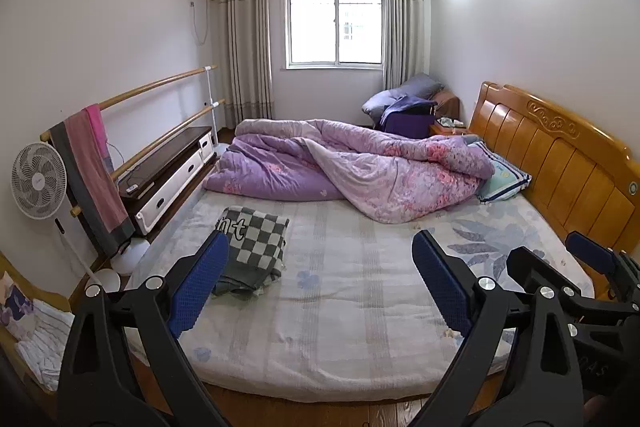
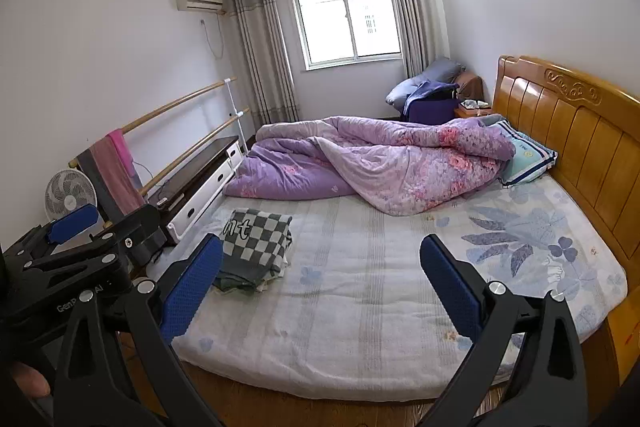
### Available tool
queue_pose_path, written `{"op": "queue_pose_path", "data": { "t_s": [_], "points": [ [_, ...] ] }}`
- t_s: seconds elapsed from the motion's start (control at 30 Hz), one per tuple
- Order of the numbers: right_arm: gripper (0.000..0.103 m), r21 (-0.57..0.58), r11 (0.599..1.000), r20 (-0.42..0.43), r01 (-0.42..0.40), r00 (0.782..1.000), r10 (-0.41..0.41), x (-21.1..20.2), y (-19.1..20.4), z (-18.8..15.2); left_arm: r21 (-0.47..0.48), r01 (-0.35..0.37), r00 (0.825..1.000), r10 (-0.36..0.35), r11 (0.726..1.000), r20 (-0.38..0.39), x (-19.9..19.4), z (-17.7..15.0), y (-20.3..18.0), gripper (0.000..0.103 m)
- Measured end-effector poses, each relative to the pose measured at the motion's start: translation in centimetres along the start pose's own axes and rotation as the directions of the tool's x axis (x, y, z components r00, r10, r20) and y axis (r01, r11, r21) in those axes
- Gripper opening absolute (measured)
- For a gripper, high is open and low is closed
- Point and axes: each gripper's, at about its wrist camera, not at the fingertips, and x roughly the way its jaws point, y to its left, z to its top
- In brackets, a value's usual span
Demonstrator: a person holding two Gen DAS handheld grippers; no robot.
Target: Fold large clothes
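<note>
I hold both grippers side by side above the near edge of the bed (image 1: 320, 367): left gripper (image 1: 320, 287) spread wide, empty; right gripper (image 2: 320, 287) likewise agape (nothing between its blue pads).

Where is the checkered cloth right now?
The checkered cloth lies folded on the bed, on its left part in both wrist views, just in front of the purple quilt.

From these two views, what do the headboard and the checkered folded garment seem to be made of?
Headboard: apparently varnished wood, with an orange glossy sheen, panels and a carved ornament. Checkered folded garment: apparently soft woven or knitted fabric, matte, with limp layered edges.
</note>
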Motion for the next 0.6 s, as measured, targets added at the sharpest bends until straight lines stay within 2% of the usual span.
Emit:
{"op": "queue_pose_path", "data": {
  "t_s": [0.6],
  "points": [
    [0.095, -0.007, 1.000, 0.018, 0.017, 1.000, -0.017, -0.91, 0.76, -0.07, 0.009, 0.005, 1.000, -0.005, 1.000, 0.024, -1.05, 0.68, 0.16, 0.093]
  ]
}}
